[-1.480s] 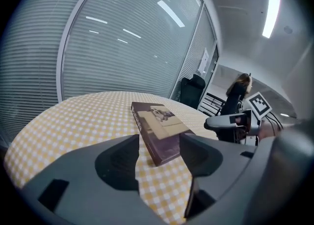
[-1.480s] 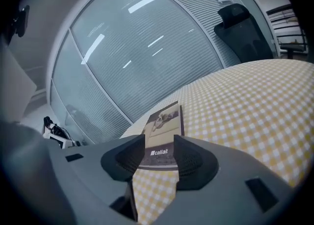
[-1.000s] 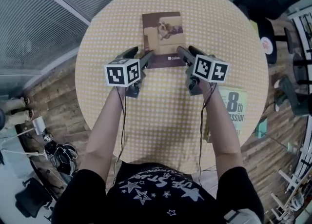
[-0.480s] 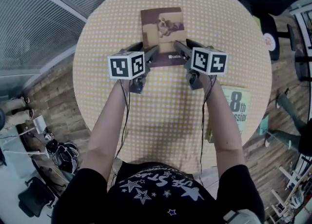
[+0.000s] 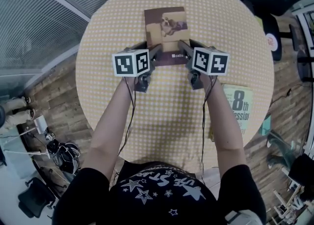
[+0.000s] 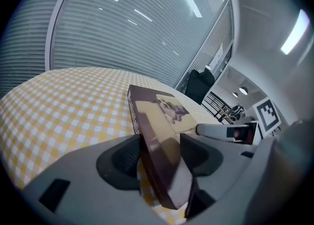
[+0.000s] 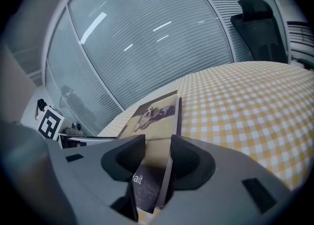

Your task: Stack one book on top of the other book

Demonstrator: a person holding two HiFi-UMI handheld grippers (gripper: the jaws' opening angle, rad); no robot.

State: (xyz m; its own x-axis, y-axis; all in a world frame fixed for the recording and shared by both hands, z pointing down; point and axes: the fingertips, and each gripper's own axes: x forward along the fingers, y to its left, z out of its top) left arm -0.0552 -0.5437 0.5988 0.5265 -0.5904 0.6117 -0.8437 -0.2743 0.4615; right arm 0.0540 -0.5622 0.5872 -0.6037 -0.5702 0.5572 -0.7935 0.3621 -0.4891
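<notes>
1. Left gripper [image 6: 159,154], jaws just closing, pinches the book's [image 5: 166,29] near-left corner.
2. Right gripper [image 7: 153,159], likewise closing, pinches its near-right corner.
3. The book lies on the table's [image 5: 162,116] far half; second book [image 5: 238,109] at right edge.

Book [image 5: 166,28] has a smooth paper cover, tablecloth [image 5: 167,116] matt cloth, floor [image 5: 54,100] wood planks

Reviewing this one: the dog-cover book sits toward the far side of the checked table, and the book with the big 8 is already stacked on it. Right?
Not stacked. The head view shows the book with the big 8 lying apart, near the right edge of the table, by the person's right arm. The dog-cover book does sit toward the far side.
</notes>
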